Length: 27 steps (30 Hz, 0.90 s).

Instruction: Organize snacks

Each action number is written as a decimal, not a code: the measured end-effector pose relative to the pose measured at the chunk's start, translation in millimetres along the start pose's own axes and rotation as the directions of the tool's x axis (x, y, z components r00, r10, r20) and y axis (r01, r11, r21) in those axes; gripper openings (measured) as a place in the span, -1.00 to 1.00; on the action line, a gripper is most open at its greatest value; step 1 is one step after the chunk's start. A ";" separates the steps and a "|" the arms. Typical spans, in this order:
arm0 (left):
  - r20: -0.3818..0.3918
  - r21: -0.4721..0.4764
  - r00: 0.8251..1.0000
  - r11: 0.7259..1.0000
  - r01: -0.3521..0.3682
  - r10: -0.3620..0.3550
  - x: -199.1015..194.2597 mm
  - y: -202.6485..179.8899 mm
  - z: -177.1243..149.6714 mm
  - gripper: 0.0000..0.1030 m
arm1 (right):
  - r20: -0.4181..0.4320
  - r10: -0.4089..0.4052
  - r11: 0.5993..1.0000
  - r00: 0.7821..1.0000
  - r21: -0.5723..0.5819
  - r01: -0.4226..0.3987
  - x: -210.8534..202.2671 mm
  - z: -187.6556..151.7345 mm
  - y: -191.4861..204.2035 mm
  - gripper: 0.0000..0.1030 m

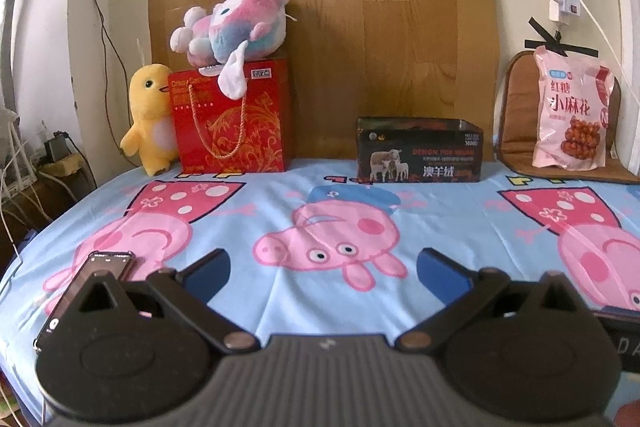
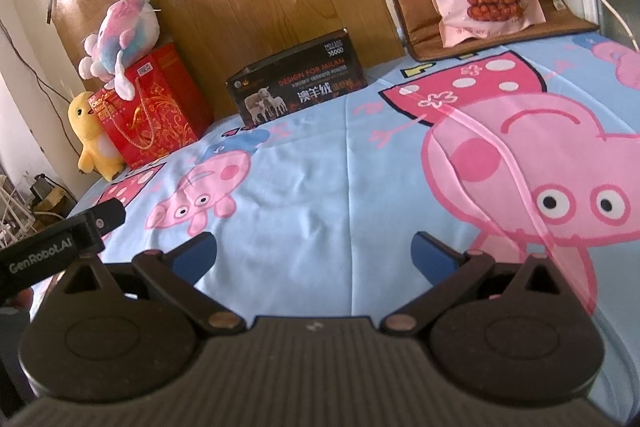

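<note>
Blue cotton sheet printed with pink cartoon pigs (image 1: 320,195) covers the bed we work over, and it lies bare across the middle. Behind it, a wood-grain panel (image 1: 340,7) is taped against the far wall. On the far right we see a brown woven seat cushion (image 1: 516,115) propped at the wall, and the pink plastic snack bag with a picture of fried dough twists (image 1: 570,111) leans upright against it, its base resting on the cushion. That bag stands well apart from the open-topped black cardboard box with a sheep picture (image 1: 420,155), which sits at the far middle of the bed just before the panel; we cannot see into it. On the far left stands a red paper gift bag with gold patterns and a cord handle (image 1: 232,123), with a pink-and-blue plush toy (image 1: 232,27) lying on top of it and a yellow plush chick (image 1: 148,119) touching its left side. Near left, a dark phone (image 1: 92,287) lies on the sheet, partly hidden behind our left tool (image 1: 323,267), whose blue-padded fingers (image 1: 208,273) are spread wide with nothing between them. Our right tool (image 2: 314,255) hangs low over the near sheet, likewise spread wide and holding nothing, and the left tool's black body shows at the left edge of its view.
</note>
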<state>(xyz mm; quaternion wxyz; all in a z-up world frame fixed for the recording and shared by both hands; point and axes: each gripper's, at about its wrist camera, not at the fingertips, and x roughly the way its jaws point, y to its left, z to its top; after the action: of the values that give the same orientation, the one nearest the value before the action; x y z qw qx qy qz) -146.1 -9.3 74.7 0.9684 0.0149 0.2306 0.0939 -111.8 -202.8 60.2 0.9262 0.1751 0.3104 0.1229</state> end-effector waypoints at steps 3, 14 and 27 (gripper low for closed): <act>0.000 0.000 1.000 1.000 -0.003 0.003 -0.9 0.4 0.3 1.00 | -0.001 -0.002 1.000 1.000 0.001 0.002 0.5 0.4 -0.1 1.00; -0.025 0.004 0.999 1.000 -0.024 0.025 2.3 2.4 2.3 1.00 | -0.001 -0.010 1.000 1.000 -0.003 0.010 0.5 0.8 -1.1 1.00; -0.028 -0.026 0.997 0.997 0.070 -0.070 6.9 1.8 4.7 1.00 | 0.015 -0.028 0.999 0.999 -0.044 0.029 -2.8 1.8 -1.7 1.00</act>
<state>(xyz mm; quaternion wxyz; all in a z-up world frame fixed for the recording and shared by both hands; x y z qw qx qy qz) -138.3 -6.2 75.9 0.9678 -0.0068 0.2436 0.0631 -112.7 -205.8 62.4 0.9337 0.1510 0.3036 0.1152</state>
